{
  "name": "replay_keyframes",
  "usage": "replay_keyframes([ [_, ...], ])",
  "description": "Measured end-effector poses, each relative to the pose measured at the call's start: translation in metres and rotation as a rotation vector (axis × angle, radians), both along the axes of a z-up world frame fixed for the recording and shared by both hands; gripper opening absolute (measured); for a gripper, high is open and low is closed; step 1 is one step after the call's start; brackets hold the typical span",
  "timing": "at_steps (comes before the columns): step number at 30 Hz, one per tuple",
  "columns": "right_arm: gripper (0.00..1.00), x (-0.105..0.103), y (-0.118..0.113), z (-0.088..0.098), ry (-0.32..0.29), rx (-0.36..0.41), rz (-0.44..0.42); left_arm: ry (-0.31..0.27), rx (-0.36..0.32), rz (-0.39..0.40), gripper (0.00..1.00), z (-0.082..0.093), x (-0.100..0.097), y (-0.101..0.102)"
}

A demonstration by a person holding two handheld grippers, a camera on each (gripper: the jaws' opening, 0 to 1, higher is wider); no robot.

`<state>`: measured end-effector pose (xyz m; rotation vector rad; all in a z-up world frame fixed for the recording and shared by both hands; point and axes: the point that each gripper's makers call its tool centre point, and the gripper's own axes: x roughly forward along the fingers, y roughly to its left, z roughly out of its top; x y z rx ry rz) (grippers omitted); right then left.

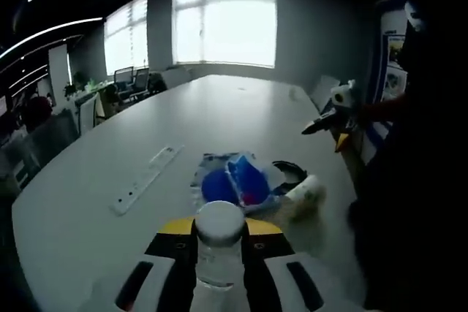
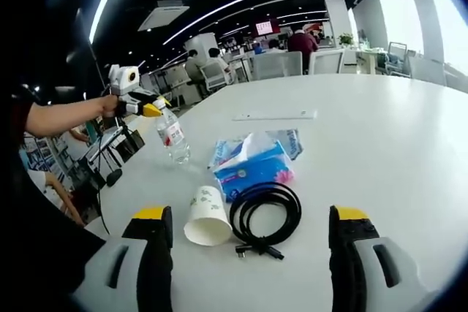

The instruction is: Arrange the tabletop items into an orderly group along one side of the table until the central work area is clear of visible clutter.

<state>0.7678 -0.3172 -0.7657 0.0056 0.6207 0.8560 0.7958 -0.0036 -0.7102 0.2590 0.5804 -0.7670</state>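
My left gripper (image 1: 219, 237) is shut on a clear water bottle (image 1: 219, 250) with a white cap, held upright. In the right gripper view the same bottle (image 2: 174, 138) stands at the table's left edge under the left gripper (image 2: 150, 109). My right gripper (image 2: 251, 217) is open, its jaws wide apart and nothing between them. Just beyond it lie a tipped paper cup (image 2: 207, 217), a coiled black cable (image 2: 267, 213) and a blue tissue pack (image 2: 252, 166). The left gripper view shows the tissue pack (image 1: 238, 184), cable (image 1: 290, 172), cup (image 1: 306, 193) and right gripper (image 1: 325, 123).
A long white power strip (image 1: 146, 179) (image 2: 274, 115) lies apart from the cluster on the big white table (image 1: 219, 107) (image 2: 380, 129). Office chairs and desks stand beyond the table. A person's arm (image 2: 66, 116) reaches in at the left.
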Motion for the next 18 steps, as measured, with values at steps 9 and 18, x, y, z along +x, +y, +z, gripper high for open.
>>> replay_keyframes([
  [9, 0.84, 0.006, 0.001, -0.003, 0.005, -0.007, -0.012, 0.011, 0.029, -0.027, 0.20, -0.006, 0.015, 0.010],
  [18, 0.84, 0.012, 0.004, -0.007, 0.012, -0.018, -0.014, 0.026, 0.047, -0.042, 0.20, -0.012, 0.022, 0.018],
])
